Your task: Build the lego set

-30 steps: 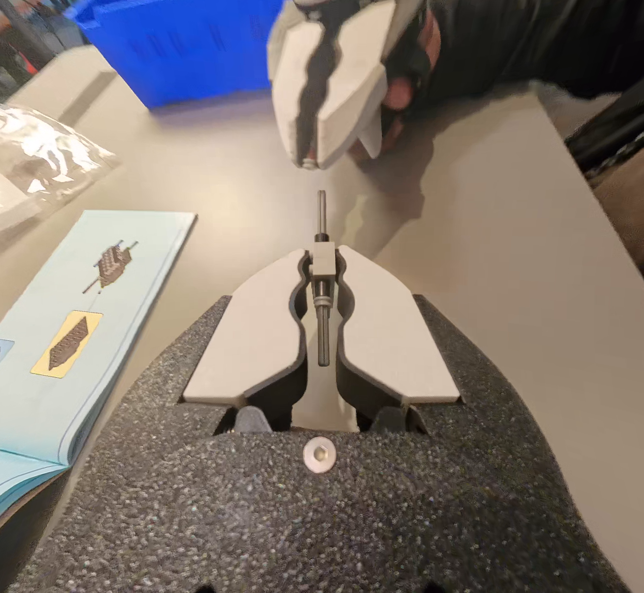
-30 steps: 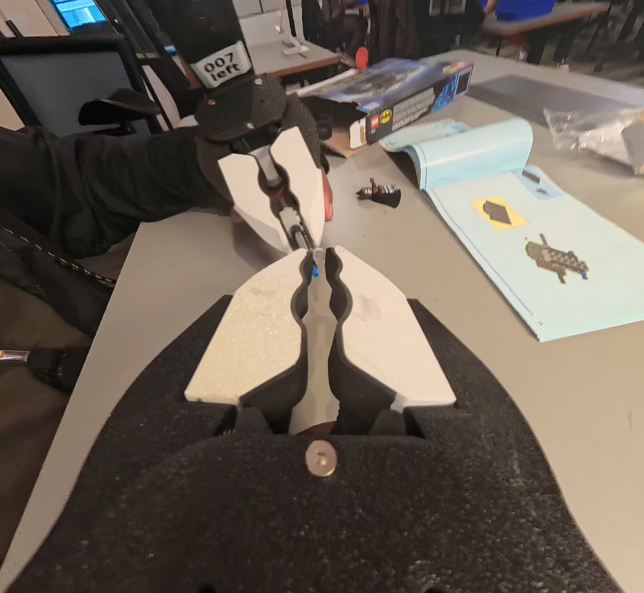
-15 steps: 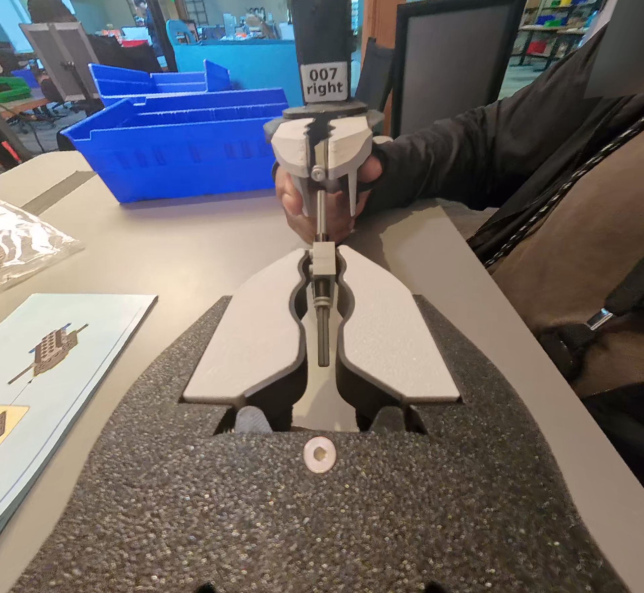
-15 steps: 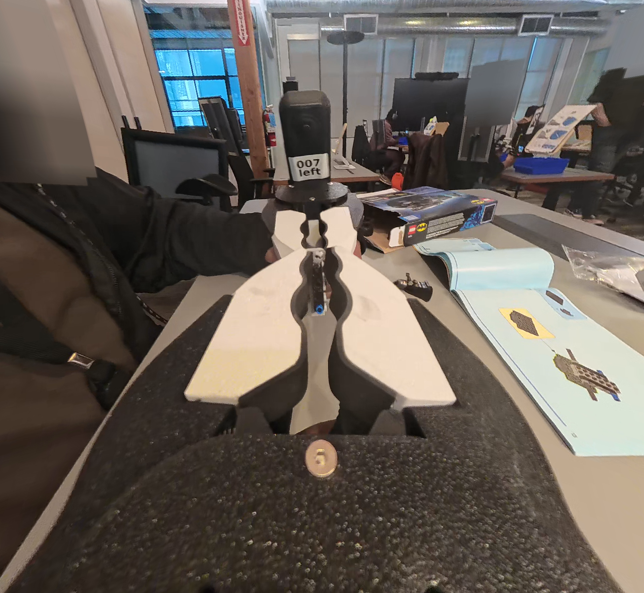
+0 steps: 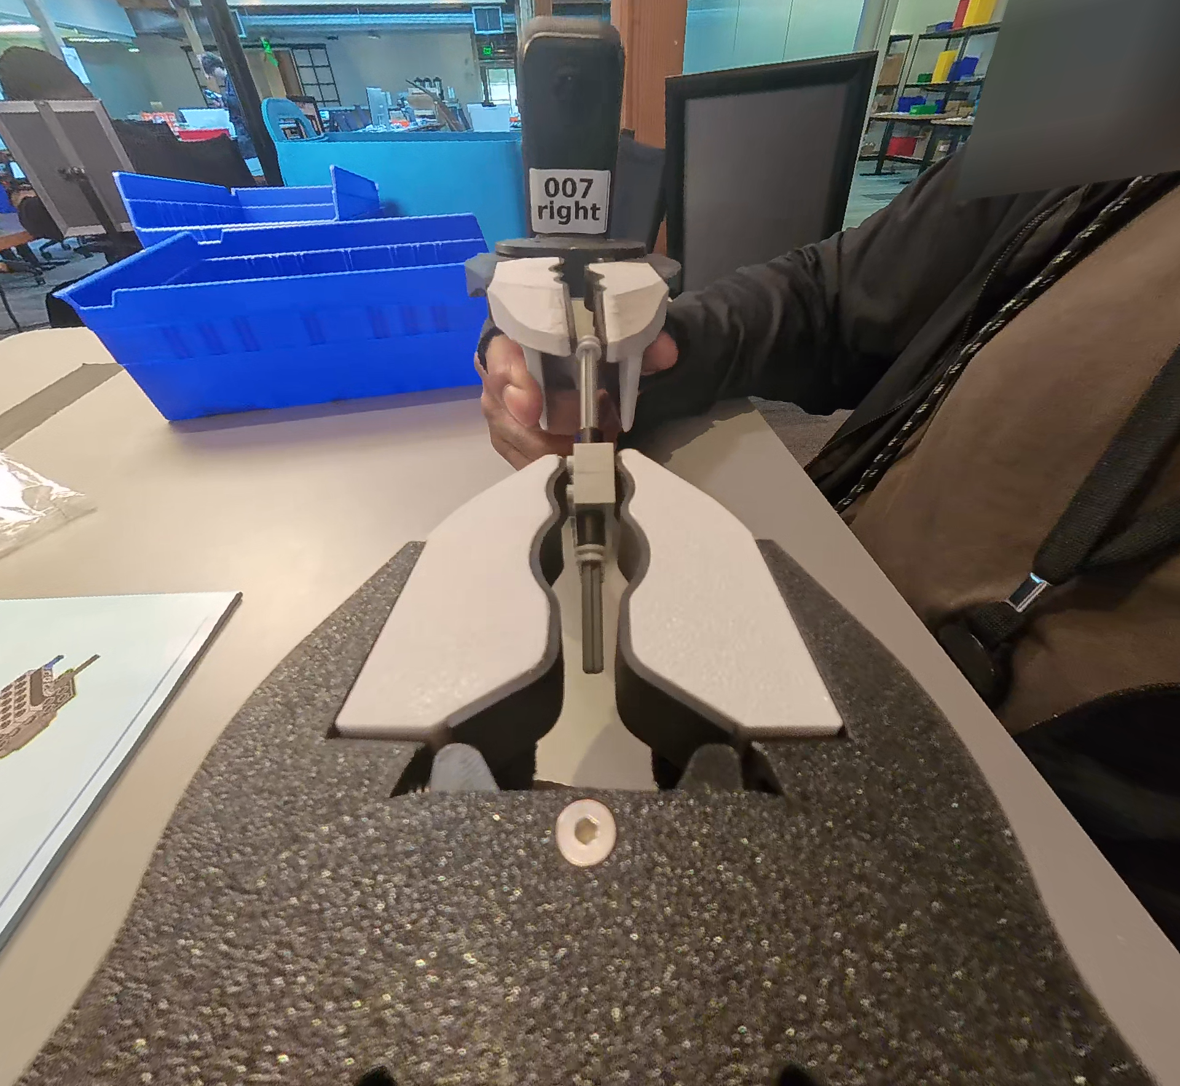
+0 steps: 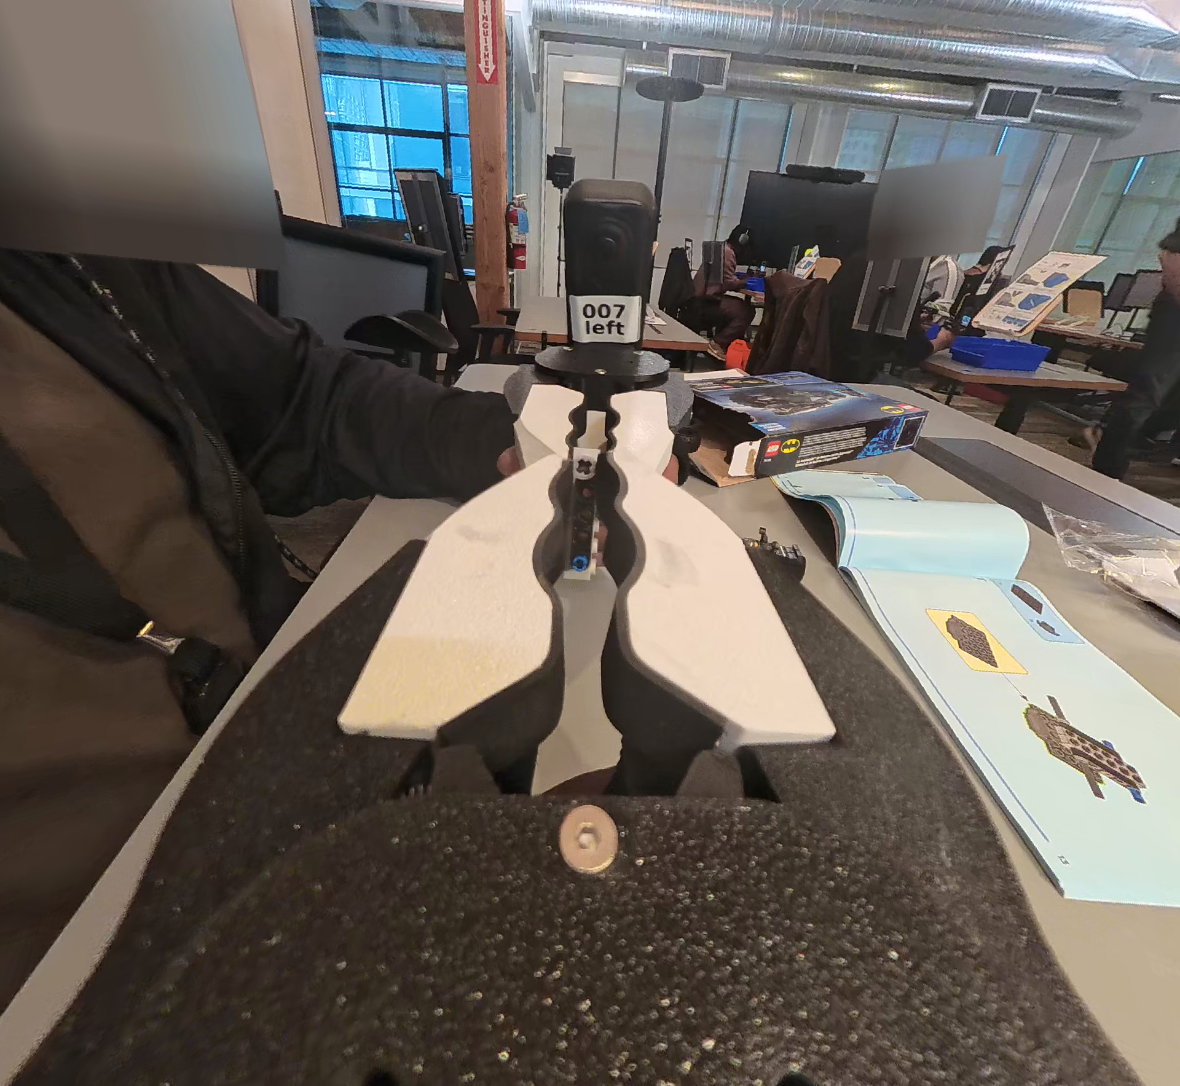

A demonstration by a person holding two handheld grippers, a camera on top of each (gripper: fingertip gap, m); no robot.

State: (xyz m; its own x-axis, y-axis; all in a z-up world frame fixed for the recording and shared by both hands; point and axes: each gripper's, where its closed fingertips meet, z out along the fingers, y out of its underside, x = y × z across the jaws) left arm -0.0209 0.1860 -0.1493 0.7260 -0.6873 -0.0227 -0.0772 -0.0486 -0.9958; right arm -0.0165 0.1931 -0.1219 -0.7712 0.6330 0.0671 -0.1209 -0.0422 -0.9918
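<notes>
My left gripper (image 5: 590,461) is shut on a small grey brick (image 5: 594,474) threaded on a dark axle (image 5: 592,627) that runs back between the fingers. The axle's thin front end (image 5: 586,391) reaches the fingertips of my right gripper (image 5: 586,346), which faces it just above the grey table (image 5: 319,512). In the right wrist view, my right gripper (image 6: 582,468) is shut on a black holed beam (image 6: 581,519) with a white end piece (image 6: 582,466) and a blue pin (image 6: 578,563). The left gripper (image 6: 594,429) stands directly opposite, tip to tip.
Blue bins (image 5: 287,321) stand at the table's far left. An open light-blue instruction booklet (image 6: 1021,672) and a toy box (image 6: 811,423) lie on the table, with a small dark built piece (image 6: 776,548) and a clear plastic bag (image 5: 25,500). The person's body (image 5: 1021,480) is close by. The grippers are tip to tip, or close to it.
Both grippers tilted up to level and came face to face. The right gripper moved from above and clear of the axle's tip until its held piece met the axle. Both grasps stayed the same.
</notes>
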